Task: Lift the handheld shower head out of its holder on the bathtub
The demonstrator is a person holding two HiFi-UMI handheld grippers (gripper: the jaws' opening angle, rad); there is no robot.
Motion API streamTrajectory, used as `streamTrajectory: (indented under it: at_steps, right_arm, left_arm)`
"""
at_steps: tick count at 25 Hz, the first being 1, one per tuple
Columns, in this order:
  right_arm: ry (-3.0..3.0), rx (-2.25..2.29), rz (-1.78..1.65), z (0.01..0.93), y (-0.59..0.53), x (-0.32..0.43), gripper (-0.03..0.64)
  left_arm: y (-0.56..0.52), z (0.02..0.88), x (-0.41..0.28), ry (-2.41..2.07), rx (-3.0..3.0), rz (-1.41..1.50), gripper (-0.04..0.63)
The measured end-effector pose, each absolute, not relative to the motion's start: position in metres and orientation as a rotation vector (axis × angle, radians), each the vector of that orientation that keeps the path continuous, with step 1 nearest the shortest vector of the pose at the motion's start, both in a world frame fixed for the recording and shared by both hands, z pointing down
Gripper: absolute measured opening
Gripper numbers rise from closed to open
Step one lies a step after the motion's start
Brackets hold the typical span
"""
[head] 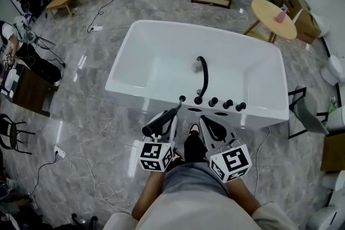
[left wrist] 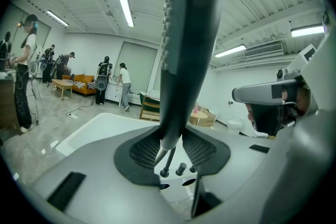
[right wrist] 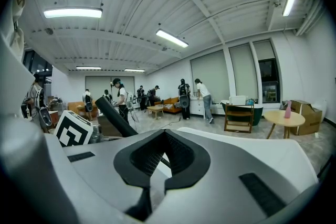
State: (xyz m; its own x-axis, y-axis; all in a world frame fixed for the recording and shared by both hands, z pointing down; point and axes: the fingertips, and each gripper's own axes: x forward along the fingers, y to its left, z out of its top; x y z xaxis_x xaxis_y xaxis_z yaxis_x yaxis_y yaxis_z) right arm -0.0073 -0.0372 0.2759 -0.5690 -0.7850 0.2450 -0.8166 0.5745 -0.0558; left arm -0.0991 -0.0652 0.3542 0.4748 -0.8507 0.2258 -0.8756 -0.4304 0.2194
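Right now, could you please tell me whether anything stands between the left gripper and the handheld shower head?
Nothing visible does. The left gripper is closed on the black shower head, whose handle rises between its pads, just in front of the bathtub and its near rim.

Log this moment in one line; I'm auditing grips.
left gripper: shut on shower head | shower head: out of holder | right gripper: shut, empty
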Motion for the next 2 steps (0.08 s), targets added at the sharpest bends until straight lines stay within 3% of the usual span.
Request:
streamTrajectory:
  at_steps: [2]
  right_arm:
    - [-2.614,1.337,0.246,0.2781,-0.0387,-0.0089,0.018]
  left_arm:
    - [-0.0669,0.3551,-0.1017,-1.469,2.415,0.113,0.138]
